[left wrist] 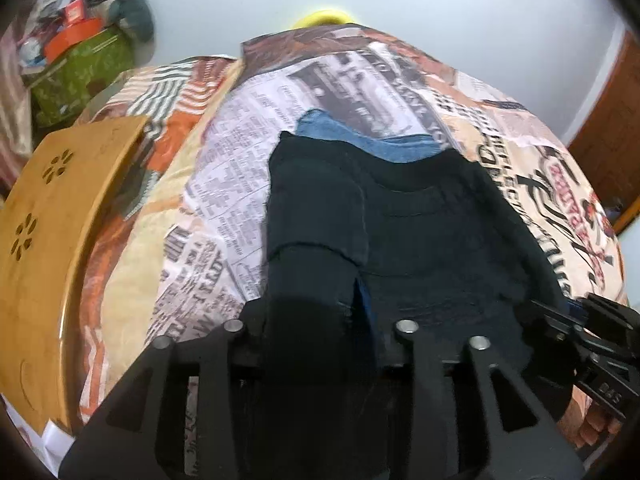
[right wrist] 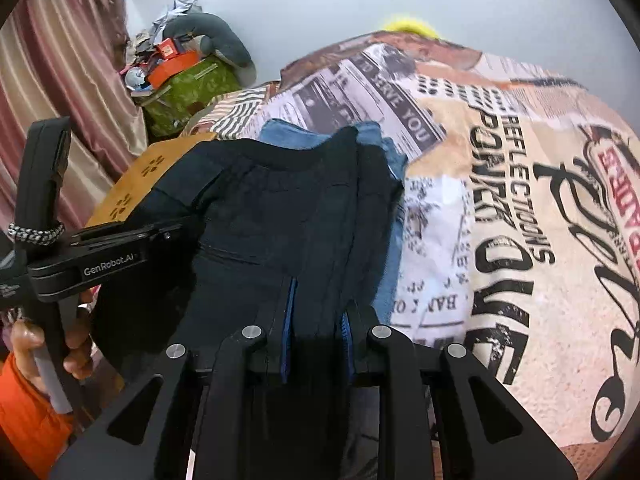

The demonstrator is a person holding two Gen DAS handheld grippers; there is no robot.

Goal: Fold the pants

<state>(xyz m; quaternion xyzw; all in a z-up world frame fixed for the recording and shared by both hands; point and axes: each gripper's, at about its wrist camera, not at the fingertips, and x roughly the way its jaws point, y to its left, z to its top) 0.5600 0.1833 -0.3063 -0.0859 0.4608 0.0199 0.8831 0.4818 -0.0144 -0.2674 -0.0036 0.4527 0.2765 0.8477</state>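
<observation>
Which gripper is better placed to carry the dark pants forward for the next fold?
Neither clearly: the left gripper and right gripper each pinch the near edge of the dark pants, so both should probably move together.

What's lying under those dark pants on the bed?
A blue denim garment peeks out beyond the dark pants, both on the newspaper-print bedspread. How far the denim reaches underneath is covered.

I see the dark navy pants (left wrist: pixel 420 232) lying partly folded on the newspaper-print bedspread (left wrist: pixel 224 184), waistband toward its far end. One section is doubled over along the garment's left side. The far edge overlaps a blue denim piece (left wrist: pixel 360 140) lying beneath.
</observation>
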